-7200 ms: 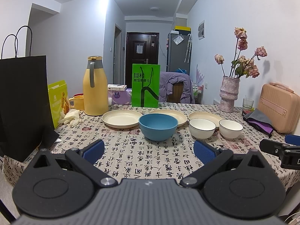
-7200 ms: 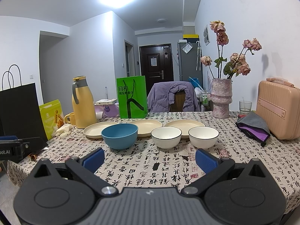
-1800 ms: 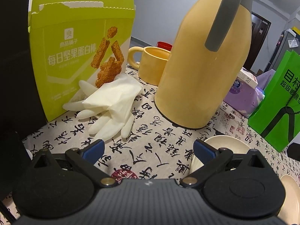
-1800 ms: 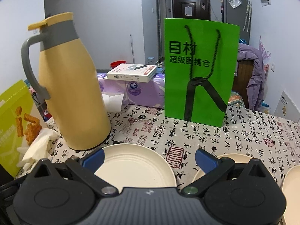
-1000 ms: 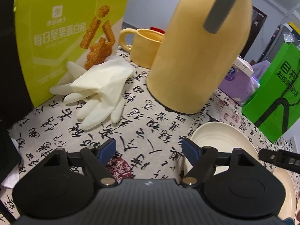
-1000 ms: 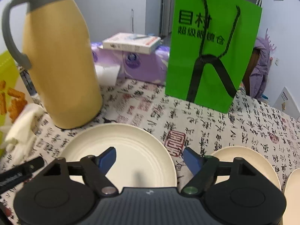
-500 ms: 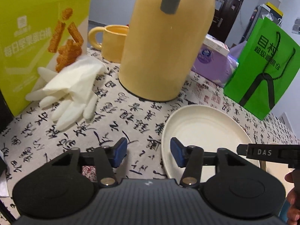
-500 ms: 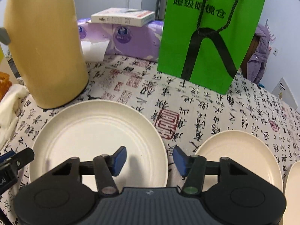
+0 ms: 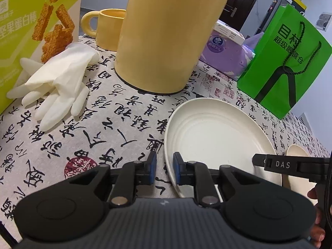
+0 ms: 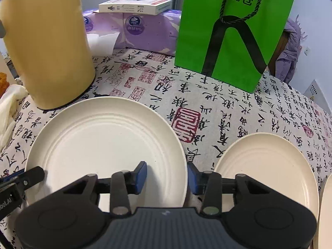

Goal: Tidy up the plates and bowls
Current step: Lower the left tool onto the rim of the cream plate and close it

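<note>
Plate (image 10: 103,145), cream and ridged, is seen at lower left of the right wrist view, lying on the worktop (image 10: 228,108) below the yellow jug (image 10: 45,41). Its rim is straddled by both tools, which have just been closing: left tool (image 9: 164,169) nearly pressed together, right tool (image 10: 167,177) narrowed. Contact cannot be told.

Both grippers have dropped from a view across the table to the leftmost plate (image 10: 103,143); the left gripper (image 9: 164,169) has just been closing across its left rim. The right gripper (image 10: 167,178) has narrowed over the right rim.
</note>
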